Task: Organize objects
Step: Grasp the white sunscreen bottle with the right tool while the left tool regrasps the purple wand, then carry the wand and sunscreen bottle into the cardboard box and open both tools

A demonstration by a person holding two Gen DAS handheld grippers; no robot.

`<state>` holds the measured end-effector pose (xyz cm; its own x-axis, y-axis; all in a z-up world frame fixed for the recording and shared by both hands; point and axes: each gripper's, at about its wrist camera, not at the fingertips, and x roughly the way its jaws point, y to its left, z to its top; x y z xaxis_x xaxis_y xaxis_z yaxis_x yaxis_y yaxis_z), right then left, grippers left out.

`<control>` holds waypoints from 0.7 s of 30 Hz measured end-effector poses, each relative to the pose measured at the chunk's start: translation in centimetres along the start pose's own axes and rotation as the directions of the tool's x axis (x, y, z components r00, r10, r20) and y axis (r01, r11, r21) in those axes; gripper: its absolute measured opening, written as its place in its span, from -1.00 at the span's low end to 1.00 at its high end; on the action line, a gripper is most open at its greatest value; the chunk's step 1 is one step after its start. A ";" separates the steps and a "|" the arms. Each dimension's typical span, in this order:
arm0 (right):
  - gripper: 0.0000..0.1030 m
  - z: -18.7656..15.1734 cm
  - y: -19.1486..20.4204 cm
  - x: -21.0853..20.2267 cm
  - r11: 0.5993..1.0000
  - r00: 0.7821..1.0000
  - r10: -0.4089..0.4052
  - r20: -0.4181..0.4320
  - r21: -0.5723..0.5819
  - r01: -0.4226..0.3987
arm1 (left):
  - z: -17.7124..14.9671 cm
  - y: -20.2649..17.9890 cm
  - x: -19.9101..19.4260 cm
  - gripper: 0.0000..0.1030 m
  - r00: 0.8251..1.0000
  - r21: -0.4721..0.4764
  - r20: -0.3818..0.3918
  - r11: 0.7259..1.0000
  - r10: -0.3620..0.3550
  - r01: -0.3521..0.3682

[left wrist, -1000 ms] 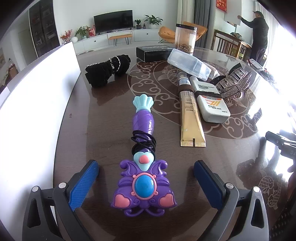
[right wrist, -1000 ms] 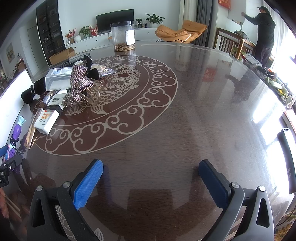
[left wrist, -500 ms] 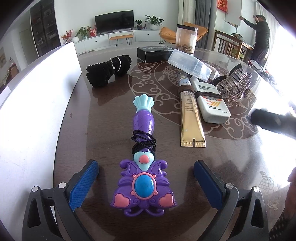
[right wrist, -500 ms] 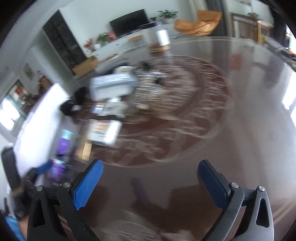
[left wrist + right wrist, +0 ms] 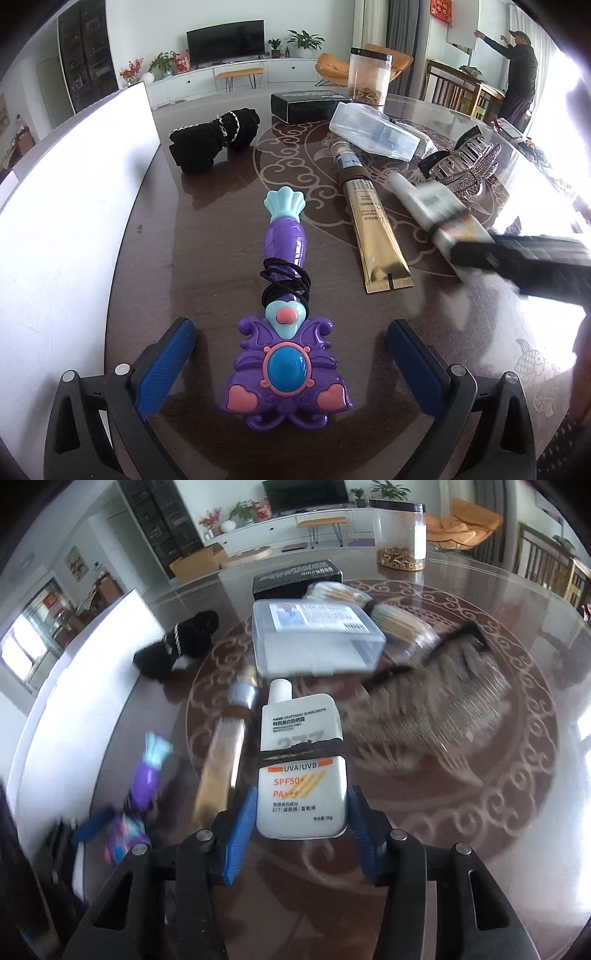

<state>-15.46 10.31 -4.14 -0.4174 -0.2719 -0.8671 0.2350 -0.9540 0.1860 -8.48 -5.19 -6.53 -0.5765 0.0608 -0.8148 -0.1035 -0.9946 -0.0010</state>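
Right gripper (image 5: 301, 812) fingers closing around the sunscreen bottle (image 5: 301, 760) beside the gold tube (image 5: 221, 764); left gripper (image 5: 291, 365) released.

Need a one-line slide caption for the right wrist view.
Right gripper closing on a white sunscreen bottle banded with a black hair tie, above the cluttered table.

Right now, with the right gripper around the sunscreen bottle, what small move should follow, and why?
Probably finish the squeeze, then lift a little. The right gripper is closing, and its blue pads flank the lower half of the sunscreen bottle, which has a black hair tie around its middle. The gold tube lies close alongside, so a straight lift seems safest. The left gripper stands open around the purple toy wand.
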 end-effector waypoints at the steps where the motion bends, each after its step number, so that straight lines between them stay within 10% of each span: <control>1: -0.04 -1.0 -0.5 -0.7 1.000 1.000 0.000 -0.010 -0.001 0.000 | 0.0 0.0 0.0 1.00 1.000 0.005 -0.003 1.000 -0.004 0.004; 6: 0.01 -4.5 -2.4 -3.0 0.999 0.997 -0.041 -0.065 -0.011 0.041 | 1.2 1.6 0.0 1.00 0.996 -0.077 -0.092 0.997 -0.020 0.013; 9: 0.59 -4.1 -2.3 -3.0 0.997 0.996 -0.063 -0.062 -0.042 0.060 | 2.4 2.9 0.3 1.00 0.994 -0.151 -0.099 0.988 -0.045 0.029; 14: 0.60 -2.4 -1.7 -1.6 0.999 0.997 -0.045 -0.069 -0.024 0.043 | 3.5 1.3 1.7 0.91 0.992 -0.002 -0.104 0.997 0.074 -0.075; 15: 0.61 -2.1 -1.8 -1.1 0.999 0.996 -0.053 -0.075 -0.014 0.053 | 3.6 0.9 1.5 0.50 0.995 0.011 -0.084 0.998 0.057 -0.057; 16: 0.67 -1.9 -1.8 -1.0 0.998 0.996 -0.059 -0.064 -0.015 0.058 | 3.7 0.7 1.2 -0.36 0.998 0.014 -0.067 1.000 0.013 -0.012; 17: 0.67 -1.7 -1.9 -0.9 0.998 0.996 -0.068 -0.060 -0.013 0.068 | 3.8 0.4 1.0 -0.61 0.998 0.035 -0.054 0.999 0.011 -0.009; 21: 0.04 -2.2 -2.4 -1.4 0.988 0.986 -0.151 -0.070 -0.034 0.149 | 2.5 -0.2 -0.7 -0.66 0.998 0.063 0.013 0.996 -0.058 0.057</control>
<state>-13.55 13.27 -4.41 -0.3856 -0.1154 -0.9154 0.1997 -0.9791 0.0393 -10.06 -4.79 -4.52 -0.5799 0.1193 -0.8059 -0.1872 -0.9823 -0.0106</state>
